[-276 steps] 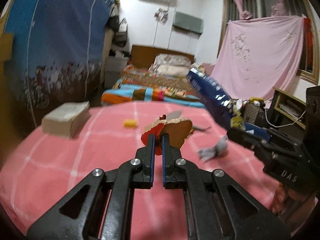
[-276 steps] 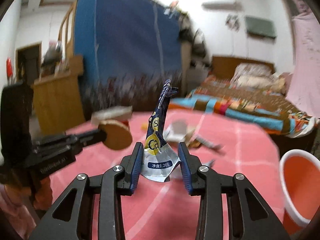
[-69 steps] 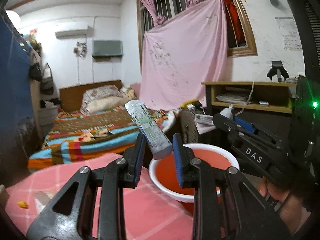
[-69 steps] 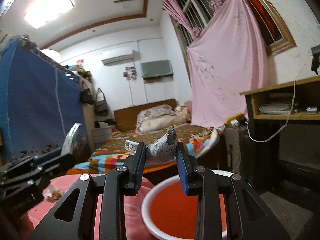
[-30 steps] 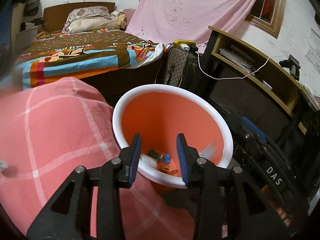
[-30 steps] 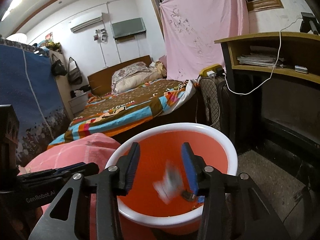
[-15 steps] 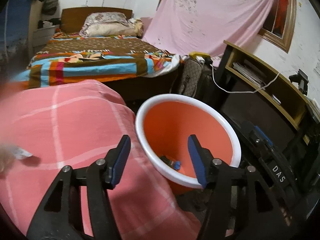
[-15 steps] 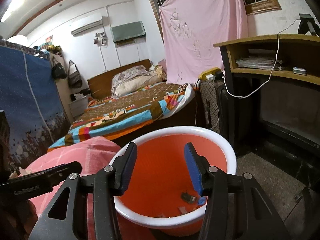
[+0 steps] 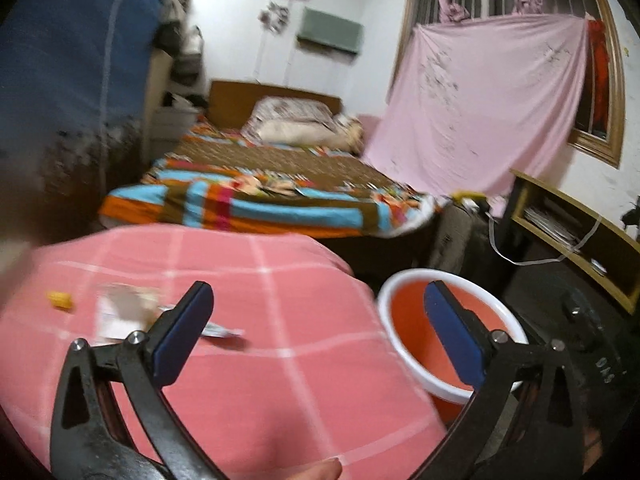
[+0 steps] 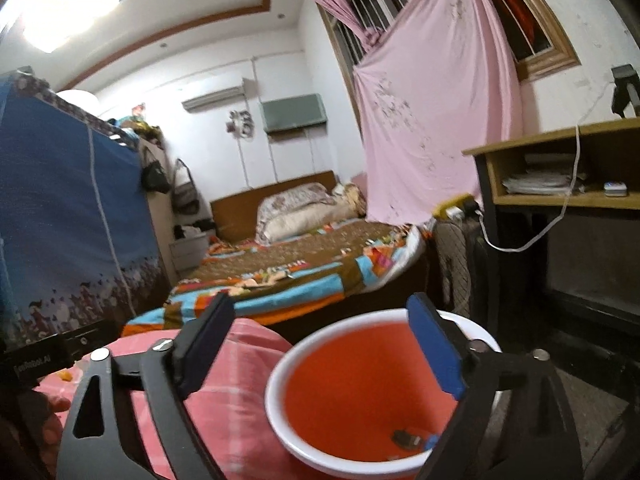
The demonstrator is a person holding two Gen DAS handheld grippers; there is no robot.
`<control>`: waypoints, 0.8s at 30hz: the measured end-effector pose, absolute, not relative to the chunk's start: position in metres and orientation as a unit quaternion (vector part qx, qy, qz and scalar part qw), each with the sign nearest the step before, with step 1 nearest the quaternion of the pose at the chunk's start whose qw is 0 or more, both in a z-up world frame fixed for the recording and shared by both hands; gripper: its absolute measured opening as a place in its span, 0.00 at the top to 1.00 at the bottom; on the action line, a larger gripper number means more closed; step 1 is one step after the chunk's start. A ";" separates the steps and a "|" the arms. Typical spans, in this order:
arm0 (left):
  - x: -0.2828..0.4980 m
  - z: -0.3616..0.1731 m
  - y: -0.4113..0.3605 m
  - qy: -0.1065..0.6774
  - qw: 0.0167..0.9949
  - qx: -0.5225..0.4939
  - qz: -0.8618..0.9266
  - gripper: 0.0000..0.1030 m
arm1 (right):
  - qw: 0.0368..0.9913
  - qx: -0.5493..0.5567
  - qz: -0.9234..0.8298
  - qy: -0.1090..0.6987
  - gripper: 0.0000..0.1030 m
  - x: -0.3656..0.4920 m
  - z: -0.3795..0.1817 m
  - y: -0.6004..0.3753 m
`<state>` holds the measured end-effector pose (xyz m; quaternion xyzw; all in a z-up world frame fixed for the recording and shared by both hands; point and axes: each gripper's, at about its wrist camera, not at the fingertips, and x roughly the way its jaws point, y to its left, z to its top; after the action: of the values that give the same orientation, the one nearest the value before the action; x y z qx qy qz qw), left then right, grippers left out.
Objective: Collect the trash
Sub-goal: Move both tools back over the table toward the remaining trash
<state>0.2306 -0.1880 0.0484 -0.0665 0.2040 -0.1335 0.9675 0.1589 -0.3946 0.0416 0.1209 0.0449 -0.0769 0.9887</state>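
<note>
An orange bin with a white rim (image 10: 352, 468) (image 9: 386, 286) stands beside the pink checked table (image 9: 256, 360). Small scraps of trash (image 10: 406, 438) lie at its bottom. My right gripper (image 10: 320, 316) hangs over the bin, jaws opening wide with nothing between them. My left gripper (image 9: 318, 294) is above the table's right part, jaws also opening wide and empty. On the table's left lie a crumpled paper and wrapper (image 9: 124, 312) and a small yellow piece (image 9: 60, 300), both blurred.
A bed with a striped blanket (image 9: 256, 196) lies behind the table. A wooden shelf desk (image 10: 560, 172) with a white cable stands right of the bin. A blue fabric wardrobe (image 10: 60, 216) is at the left. A person's thumb (image 9: 316, 470) shows at the bottom edge.
Both grippers' jaws have spread wide. The held trash dropped into the bin about a second ago. My left gripper swung left and tilted up, from the bin to the table; the right one rose slightly.
</note>
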 end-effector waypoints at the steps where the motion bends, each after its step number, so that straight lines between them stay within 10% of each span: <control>1: 0.225 0.049 -0.179 0.195 0.971 -0.066 -0.120 0.13 | 0.990 0.119 -0.071 0.040 0.00 0.159 0.043 -0.391; 24: 0.152 0.063 -0.027 0.042 0.998 0.003 0.037 0.13 | 0.994 0.035 0.088 -0.062 0.00 0.156 0.080 -0.239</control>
<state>0.1515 -0.0270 0.0630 0.0030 0.0423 0.0367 0.9984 0.1563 -0.2390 0.0797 0.0352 -0.0620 0.0884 0.9935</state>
